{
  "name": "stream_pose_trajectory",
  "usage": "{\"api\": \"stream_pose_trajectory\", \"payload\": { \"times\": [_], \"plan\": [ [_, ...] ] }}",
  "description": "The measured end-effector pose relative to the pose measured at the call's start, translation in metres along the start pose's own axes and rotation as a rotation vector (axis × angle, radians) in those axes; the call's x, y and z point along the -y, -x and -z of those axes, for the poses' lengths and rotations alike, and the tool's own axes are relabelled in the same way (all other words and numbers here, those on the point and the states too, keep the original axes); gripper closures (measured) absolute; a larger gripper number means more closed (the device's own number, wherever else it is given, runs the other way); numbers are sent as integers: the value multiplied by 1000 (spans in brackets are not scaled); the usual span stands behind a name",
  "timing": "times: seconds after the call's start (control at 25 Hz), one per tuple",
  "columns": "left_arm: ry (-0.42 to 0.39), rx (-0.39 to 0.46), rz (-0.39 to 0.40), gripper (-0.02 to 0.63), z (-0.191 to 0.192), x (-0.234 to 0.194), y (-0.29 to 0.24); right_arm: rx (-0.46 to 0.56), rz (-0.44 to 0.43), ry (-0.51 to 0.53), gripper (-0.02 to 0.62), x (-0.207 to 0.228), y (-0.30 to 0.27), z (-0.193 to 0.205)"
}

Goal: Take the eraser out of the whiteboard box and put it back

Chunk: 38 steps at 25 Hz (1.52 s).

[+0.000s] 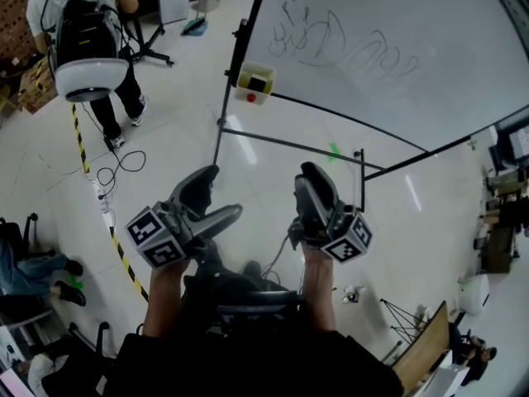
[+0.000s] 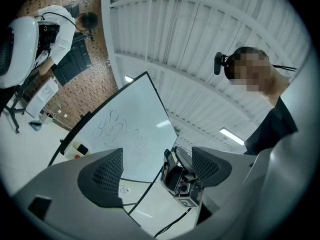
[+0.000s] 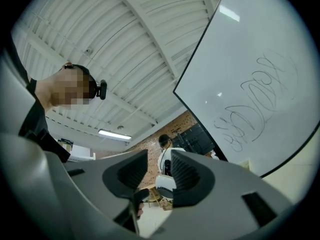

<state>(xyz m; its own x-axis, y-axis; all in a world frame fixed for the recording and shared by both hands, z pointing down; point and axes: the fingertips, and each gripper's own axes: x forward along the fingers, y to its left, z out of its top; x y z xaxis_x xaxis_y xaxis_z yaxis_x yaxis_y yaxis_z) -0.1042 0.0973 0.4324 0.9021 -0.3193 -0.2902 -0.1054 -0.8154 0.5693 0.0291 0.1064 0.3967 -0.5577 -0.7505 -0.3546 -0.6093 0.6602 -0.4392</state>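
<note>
A whiteboard (image 1: 397, 48) with dark scribbles stands on a black frame at the upper right. On its left edge hangs a small pale yellow box (image 1: 254, 83) with the black eraser (image 1: 259, 82) inside; the box (image 2: 79, 149) also shows in the left gripper view. My left gripper (image 1: 221, 195) and right gripper (image 1: 307, 184) are held side by side in front of me, well short of the box. The left gripper (image 2: 157, 166) stands wide open and empty. The right gripper (image 3: 160, 171) has a narrower gap with nothing in it.
A person (image 1: 83, 31) with a white pack stands at the upper left near a tripod. Yellow-black tape (image 1: 120, 255) and a cable (image 1: 116, 168) lie on the floor. The board's black legs (image 1: 289, 143) cross ahead. Chairs and a seated person (image 1: 33, 267) are at the left.
</note>
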Motion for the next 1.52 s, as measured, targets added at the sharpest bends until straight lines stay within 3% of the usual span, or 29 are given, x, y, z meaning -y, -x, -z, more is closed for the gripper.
{"api": "stream_pose_trajectory", "payload": {
  "times": [0.52,1.08,1.24,1.52],
  "plan": [
    [-66,2,-79,178,51,85,-21,28,-100,-25,431,-28,83,-39],
    [-130,-1,-191,178,105,151,-22,38,-215,-93,431,-53,150,-48],
    [-150,-12,-208,176,105,162,-21,60,-231,-102,431,-56,155,-53],
    [-180,-15,-164,176,89,168,-26,97,-237,-50,431,-63,146,-70]
  ]
}}
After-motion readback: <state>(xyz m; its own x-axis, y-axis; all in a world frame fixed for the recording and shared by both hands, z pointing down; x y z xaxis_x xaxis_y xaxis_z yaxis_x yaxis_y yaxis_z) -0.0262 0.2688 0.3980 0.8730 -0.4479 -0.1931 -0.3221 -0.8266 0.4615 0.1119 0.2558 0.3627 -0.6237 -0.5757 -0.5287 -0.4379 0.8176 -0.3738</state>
